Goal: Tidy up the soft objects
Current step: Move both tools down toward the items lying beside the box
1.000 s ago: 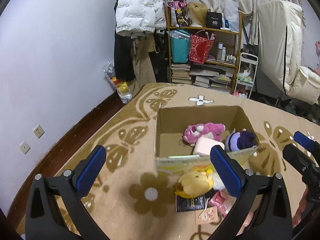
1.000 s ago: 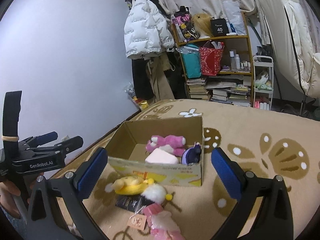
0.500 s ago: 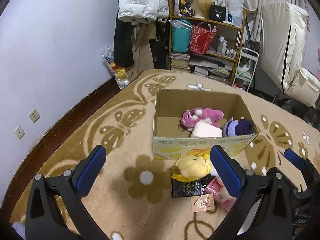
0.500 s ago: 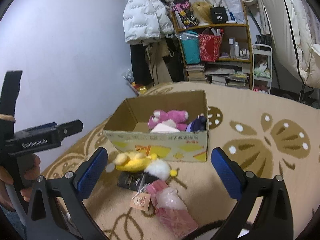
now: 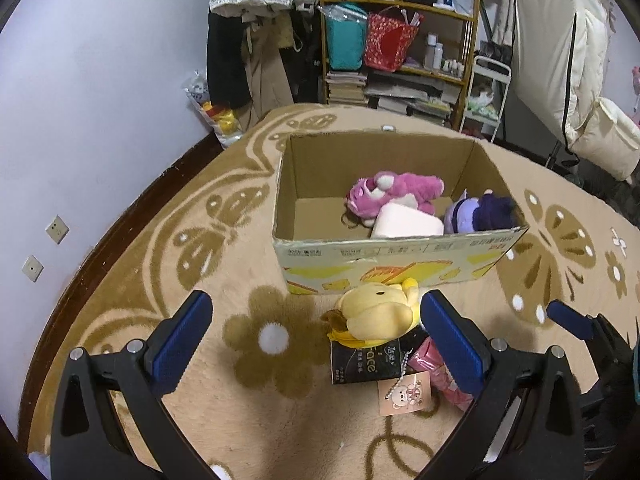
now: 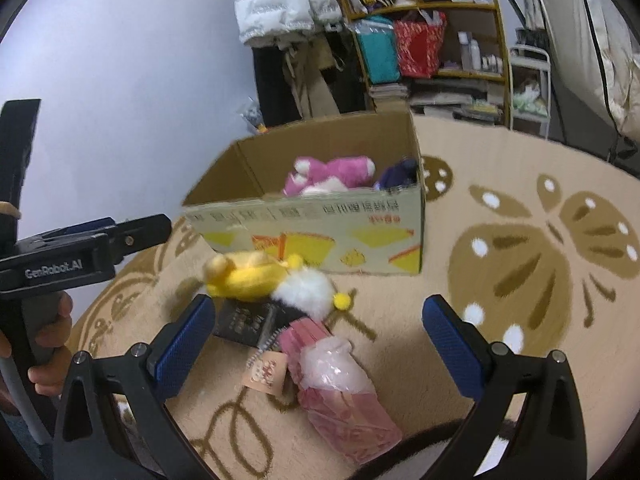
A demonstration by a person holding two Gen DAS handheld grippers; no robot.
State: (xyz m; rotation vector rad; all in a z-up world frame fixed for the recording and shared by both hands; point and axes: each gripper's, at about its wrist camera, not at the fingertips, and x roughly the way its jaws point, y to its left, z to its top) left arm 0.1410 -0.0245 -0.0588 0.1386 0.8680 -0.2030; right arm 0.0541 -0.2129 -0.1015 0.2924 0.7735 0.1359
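**Soft toys wait beside a half-filled box**

A tan rug (image 5: 248,412) with brown flower and butterfly patterns covers the floor, a cluttered shelf unit (image 5: 400,40) standing beyond it against the far wall. On the rug sits an open cardboard box (image 5: 400,256), its yellow-printed front facing the cameras. Inside lie a pink plush (image 5: 394,194), a pale pink block (image 5: 406,222) resting against it, and a purple plush (image 5: 478,214) in the right corner.

Just in front of the box, touching its front wall, a yellow plush (image 5: 376,312) lies on the rug with a white fluffy toy (image 6: 306,290) pressed against it. Both partly cover a black packet (image 5: 366,362). Beside that lie a pink plastic-wrapped pack (image 6: 340,392) and a small paper tag (image 5: 404,394).

The left gripper (image 5: 316,340) hangs above the rug with fingers spread wide, empty, the yellow plush between them in view. The right gripper (image 6: 318,344) is likewise spread wide and empty above the pink pack.
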